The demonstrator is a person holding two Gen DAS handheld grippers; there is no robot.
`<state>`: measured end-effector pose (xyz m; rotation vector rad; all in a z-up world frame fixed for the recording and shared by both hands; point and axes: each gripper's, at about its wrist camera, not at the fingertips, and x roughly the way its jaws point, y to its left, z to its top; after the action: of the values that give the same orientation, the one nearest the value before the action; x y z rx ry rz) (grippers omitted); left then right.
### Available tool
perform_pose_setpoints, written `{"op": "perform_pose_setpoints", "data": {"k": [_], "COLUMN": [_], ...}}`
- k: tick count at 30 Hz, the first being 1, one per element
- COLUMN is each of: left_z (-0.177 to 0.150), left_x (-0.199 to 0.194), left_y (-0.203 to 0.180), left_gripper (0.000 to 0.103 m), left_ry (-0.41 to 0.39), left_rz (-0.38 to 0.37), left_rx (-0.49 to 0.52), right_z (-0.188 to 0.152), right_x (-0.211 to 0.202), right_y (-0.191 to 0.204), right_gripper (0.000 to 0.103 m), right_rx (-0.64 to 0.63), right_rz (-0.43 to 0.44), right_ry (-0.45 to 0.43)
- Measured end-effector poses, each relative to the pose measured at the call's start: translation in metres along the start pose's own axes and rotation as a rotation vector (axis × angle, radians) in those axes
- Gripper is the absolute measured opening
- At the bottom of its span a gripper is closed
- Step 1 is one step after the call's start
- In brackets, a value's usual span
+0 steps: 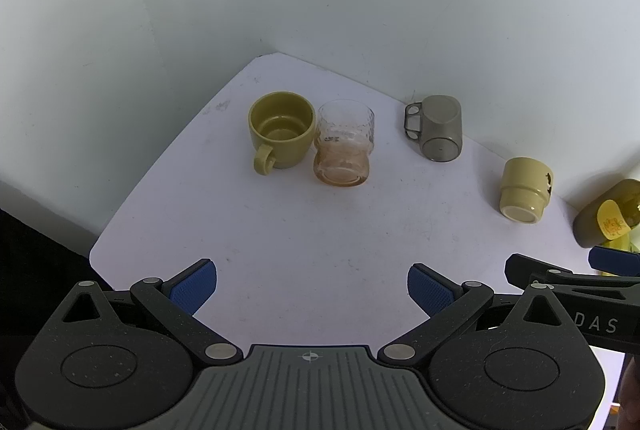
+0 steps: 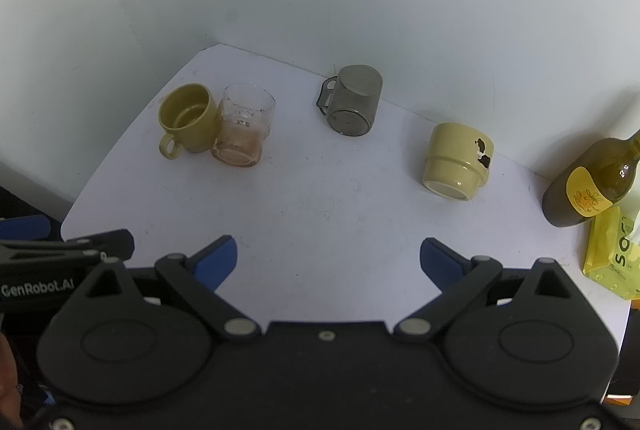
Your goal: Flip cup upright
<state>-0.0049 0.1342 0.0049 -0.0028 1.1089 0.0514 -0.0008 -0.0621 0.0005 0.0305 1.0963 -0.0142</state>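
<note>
Several cups stand on a white table (image 1: 304,230). An olive mug (image 1: 280,133) (image 2: 188,119) is upright with its handle toward me. A clear glass (image 1: 346,143) (image 2: 244,125) touches its right side, upright. A grey translucent mug (image 1: 438,127) (image 2: 354,105) and a pale yellow mug with a dark print (image 1: 524,189) (image 2: 458,159) appear to stand upside down. My left gripper (image 1: 312,288) and right gripper (image 2: 328,264) are both open and empty, hovering over the near part of the table, well short of the cups.
White walls meet in a corner behind the cups. A dark olive bottle with a yellow label (image 2: 592,185) (image 1: 608,218) and a yellow packet (image 2: 612,258) sit at the far right. The table's left edge (image 1: 132,201) drops to darkness.
</note>
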Motion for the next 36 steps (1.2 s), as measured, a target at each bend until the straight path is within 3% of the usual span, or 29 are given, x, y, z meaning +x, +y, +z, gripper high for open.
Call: {"op": "perform_pose_setpoints", "data": {"k": [36], "left_z": [0.0015], "left_x": [0.0012], "left_y": [-0.0046], "left_gripper": [0.103], "left_ry": [0.0], "left_rz": [-0.007], "left_rx": [0.008], "right_z": [-0.0023], "right_x": [0.0096], "right_y": [-0.0036], "right_gripper": [0.099], "right_rx": [0.009], "right_rz": [0.005], "right_ry": [0.017]}}
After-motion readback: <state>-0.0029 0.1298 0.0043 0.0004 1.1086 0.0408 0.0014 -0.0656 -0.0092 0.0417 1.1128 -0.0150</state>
